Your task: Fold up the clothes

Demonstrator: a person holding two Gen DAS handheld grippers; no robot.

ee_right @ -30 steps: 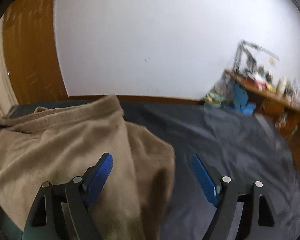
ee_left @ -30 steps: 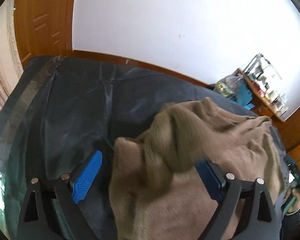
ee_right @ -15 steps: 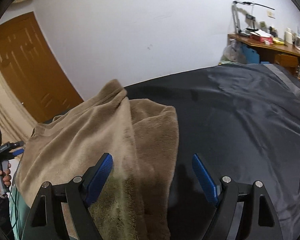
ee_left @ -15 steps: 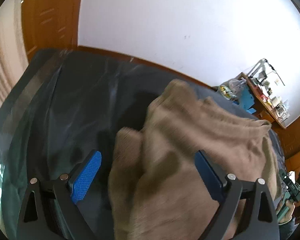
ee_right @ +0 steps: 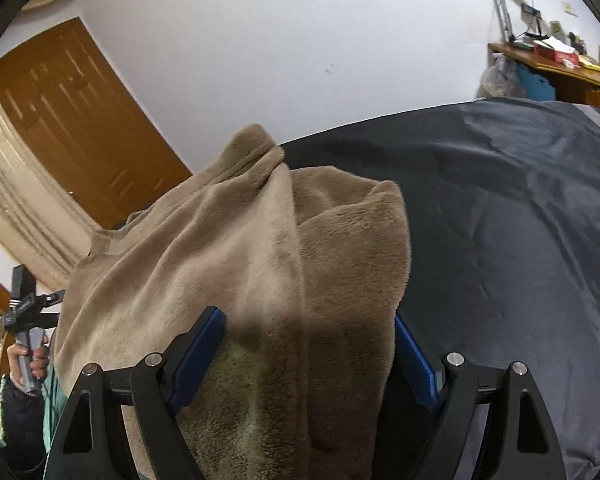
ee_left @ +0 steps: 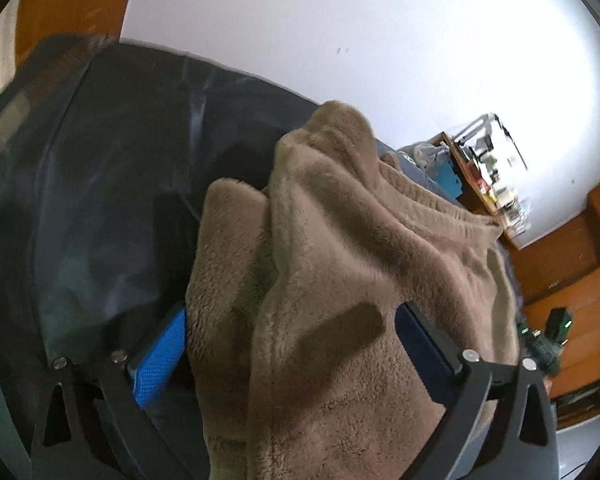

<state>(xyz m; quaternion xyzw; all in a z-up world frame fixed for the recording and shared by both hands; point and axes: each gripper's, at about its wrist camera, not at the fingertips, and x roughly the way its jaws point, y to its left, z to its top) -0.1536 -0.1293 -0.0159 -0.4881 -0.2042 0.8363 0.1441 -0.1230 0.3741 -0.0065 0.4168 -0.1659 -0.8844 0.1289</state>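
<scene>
bracketing a bunched fleece garment on the dark bed

lying in a rumpled, partly doubled mound on the dark bedcover [ee_right: 520, 220], the brown fleece garment [ee_left: 340, 260] is filling the gap of both tools. the left gripper [ee_left: 290, 350] is standing spread, cloth passing between its blue pads without being pinched; the right gripper [ee_right: 310, 354] is likewise spread around a thick fold. closing well is asking for one clean hem rather than several layers, though which layer is lying between the pads is hard to tell here. open bedcover is stretching away on the right gripper's side, offering room for laying the cloth flat; the bed's edge is running close behind the left gripper's side.
</scene>
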